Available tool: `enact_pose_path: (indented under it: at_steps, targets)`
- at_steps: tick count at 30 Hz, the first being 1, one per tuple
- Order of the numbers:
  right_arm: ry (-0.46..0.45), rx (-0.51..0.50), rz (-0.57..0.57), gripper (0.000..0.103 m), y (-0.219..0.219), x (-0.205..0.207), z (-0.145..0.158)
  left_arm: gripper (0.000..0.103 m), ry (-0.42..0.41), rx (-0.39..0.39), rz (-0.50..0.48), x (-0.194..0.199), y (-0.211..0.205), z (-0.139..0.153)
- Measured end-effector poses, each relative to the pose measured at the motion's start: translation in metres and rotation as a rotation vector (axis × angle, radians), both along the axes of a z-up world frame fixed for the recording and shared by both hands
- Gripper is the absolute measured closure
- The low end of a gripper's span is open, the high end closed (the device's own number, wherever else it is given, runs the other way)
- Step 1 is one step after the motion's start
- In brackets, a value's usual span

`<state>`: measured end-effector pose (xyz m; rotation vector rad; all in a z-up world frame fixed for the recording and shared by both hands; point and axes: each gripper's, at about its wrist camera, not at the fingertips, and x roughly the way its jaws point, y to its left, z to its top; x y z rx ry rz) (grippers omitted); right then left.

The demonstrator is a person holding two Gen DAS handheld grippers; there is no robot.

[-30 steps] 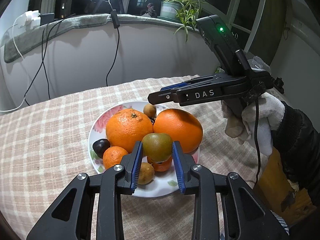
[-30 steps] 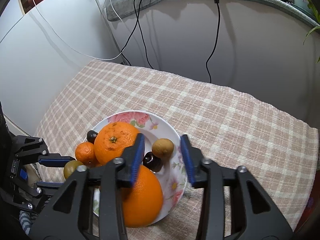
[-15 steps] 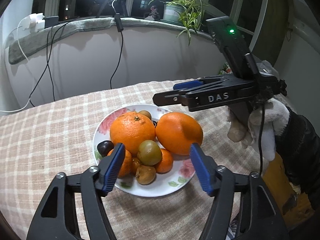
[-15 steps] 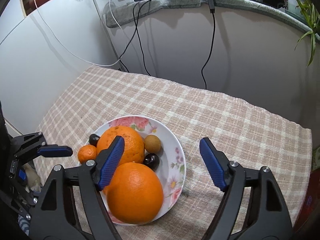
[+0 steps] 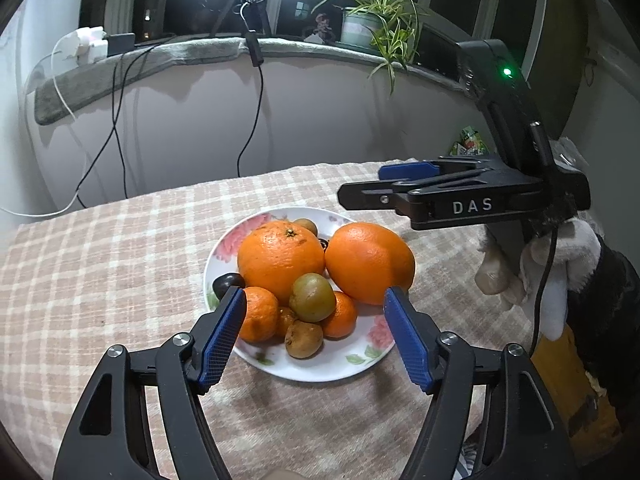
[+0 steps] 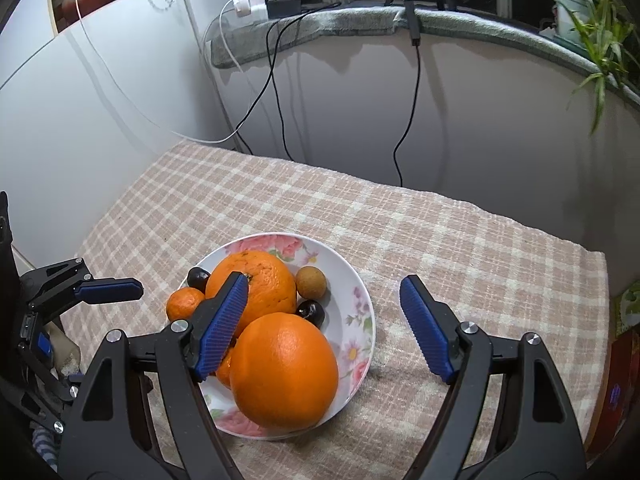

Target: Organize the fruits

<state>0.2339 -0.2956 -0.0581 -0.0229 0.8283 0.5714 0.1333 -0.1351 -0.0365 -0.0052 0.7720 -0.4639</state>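
Note:
A floral white plate (image 5: 340, 364) (image 6: 356, 296) on the checked tablecloth holds two big oranges (image 5: 280, 258) (image 6: 284, 372), small mandarins (image 5: 260, 314), a green-brown fruit (image 5: 312, 298), small brown fruits (image 5: 303, 339) (image 6: 311, 281) and dark plums (image 5: 227, 282) (image 6: 311, 312). My left gripper (image 5: 314, 334) is open and empty, just in front of the plate. My right gripper (image 6: 324, 326) is open and empty, above the plate's near side; it also shows in the left wrist view (image 5: 404, 184).
The checked tablecloth (image 5: 100, 280) covers the table. A wall with hanging cables (image 5: 248, 120) stands behind it. A potted plant (image 5: 372, 24) sits on the ledge. A gloved hand (image 5: 540, 268) holds the right gripper at the table's right edge.
My left gripper opened, let go of the green-brown fruit on the pile and drew back. My right gripper opened wide and drew back from the plate.

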Motion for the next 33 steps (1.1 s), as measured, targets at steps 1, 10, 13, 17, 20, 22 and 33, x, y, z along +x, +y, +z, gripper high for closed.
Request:
enact_pose_path:
  at_steps: [1, 10, 13, 17, 20, 22, 33]
  targets:
    - [-0.007, 0.003, -0.01, 0.022, -0.001, -0.002, 0.001, 0.032, -0.004, 0.0, 0.003, 0.0, 0.0, 0.0]
    - [-0.081, 0.011, -0.091, 0.008, -0.013, -0.026, 0.007, 0.032, -0.016, 0.009, 0.043, -0.006, 0.005, 0.002]
    - [-0.101, 0.014, -0.129, 0.008, -0.018, -0.036, 0.009, 0.032, -0.02, 0.016, 0.072, -0.01, 0.01, 0.002]
    - [-0.13, 0.019, -0.15, 0.008, -0.021, -0.054, 0.012, 0.032, -0.036, 0.013, 0.105, -0.017, 0.016, 0.004]
    - [-0.164, 0.003, -0.17, 0.008, -0.02, -0.071, 0.013, 0.032, -0.054, 0.017, 0.124, -0.025, 0.02, 0.007]
    - [-0.186, -0.004, -0.185, 0.008, -0.02, -0.084, 0.012, 0.032, -0.063, 0.02, 0.138, -0.03, 0.023, 0.008]
    - [-0.189, 0.0, -0.232, 0.007, -0.025, -0.117, 0.003, 0.023, -0.093, 0.02, 0.176, -0.042, 0.032, 0.013]
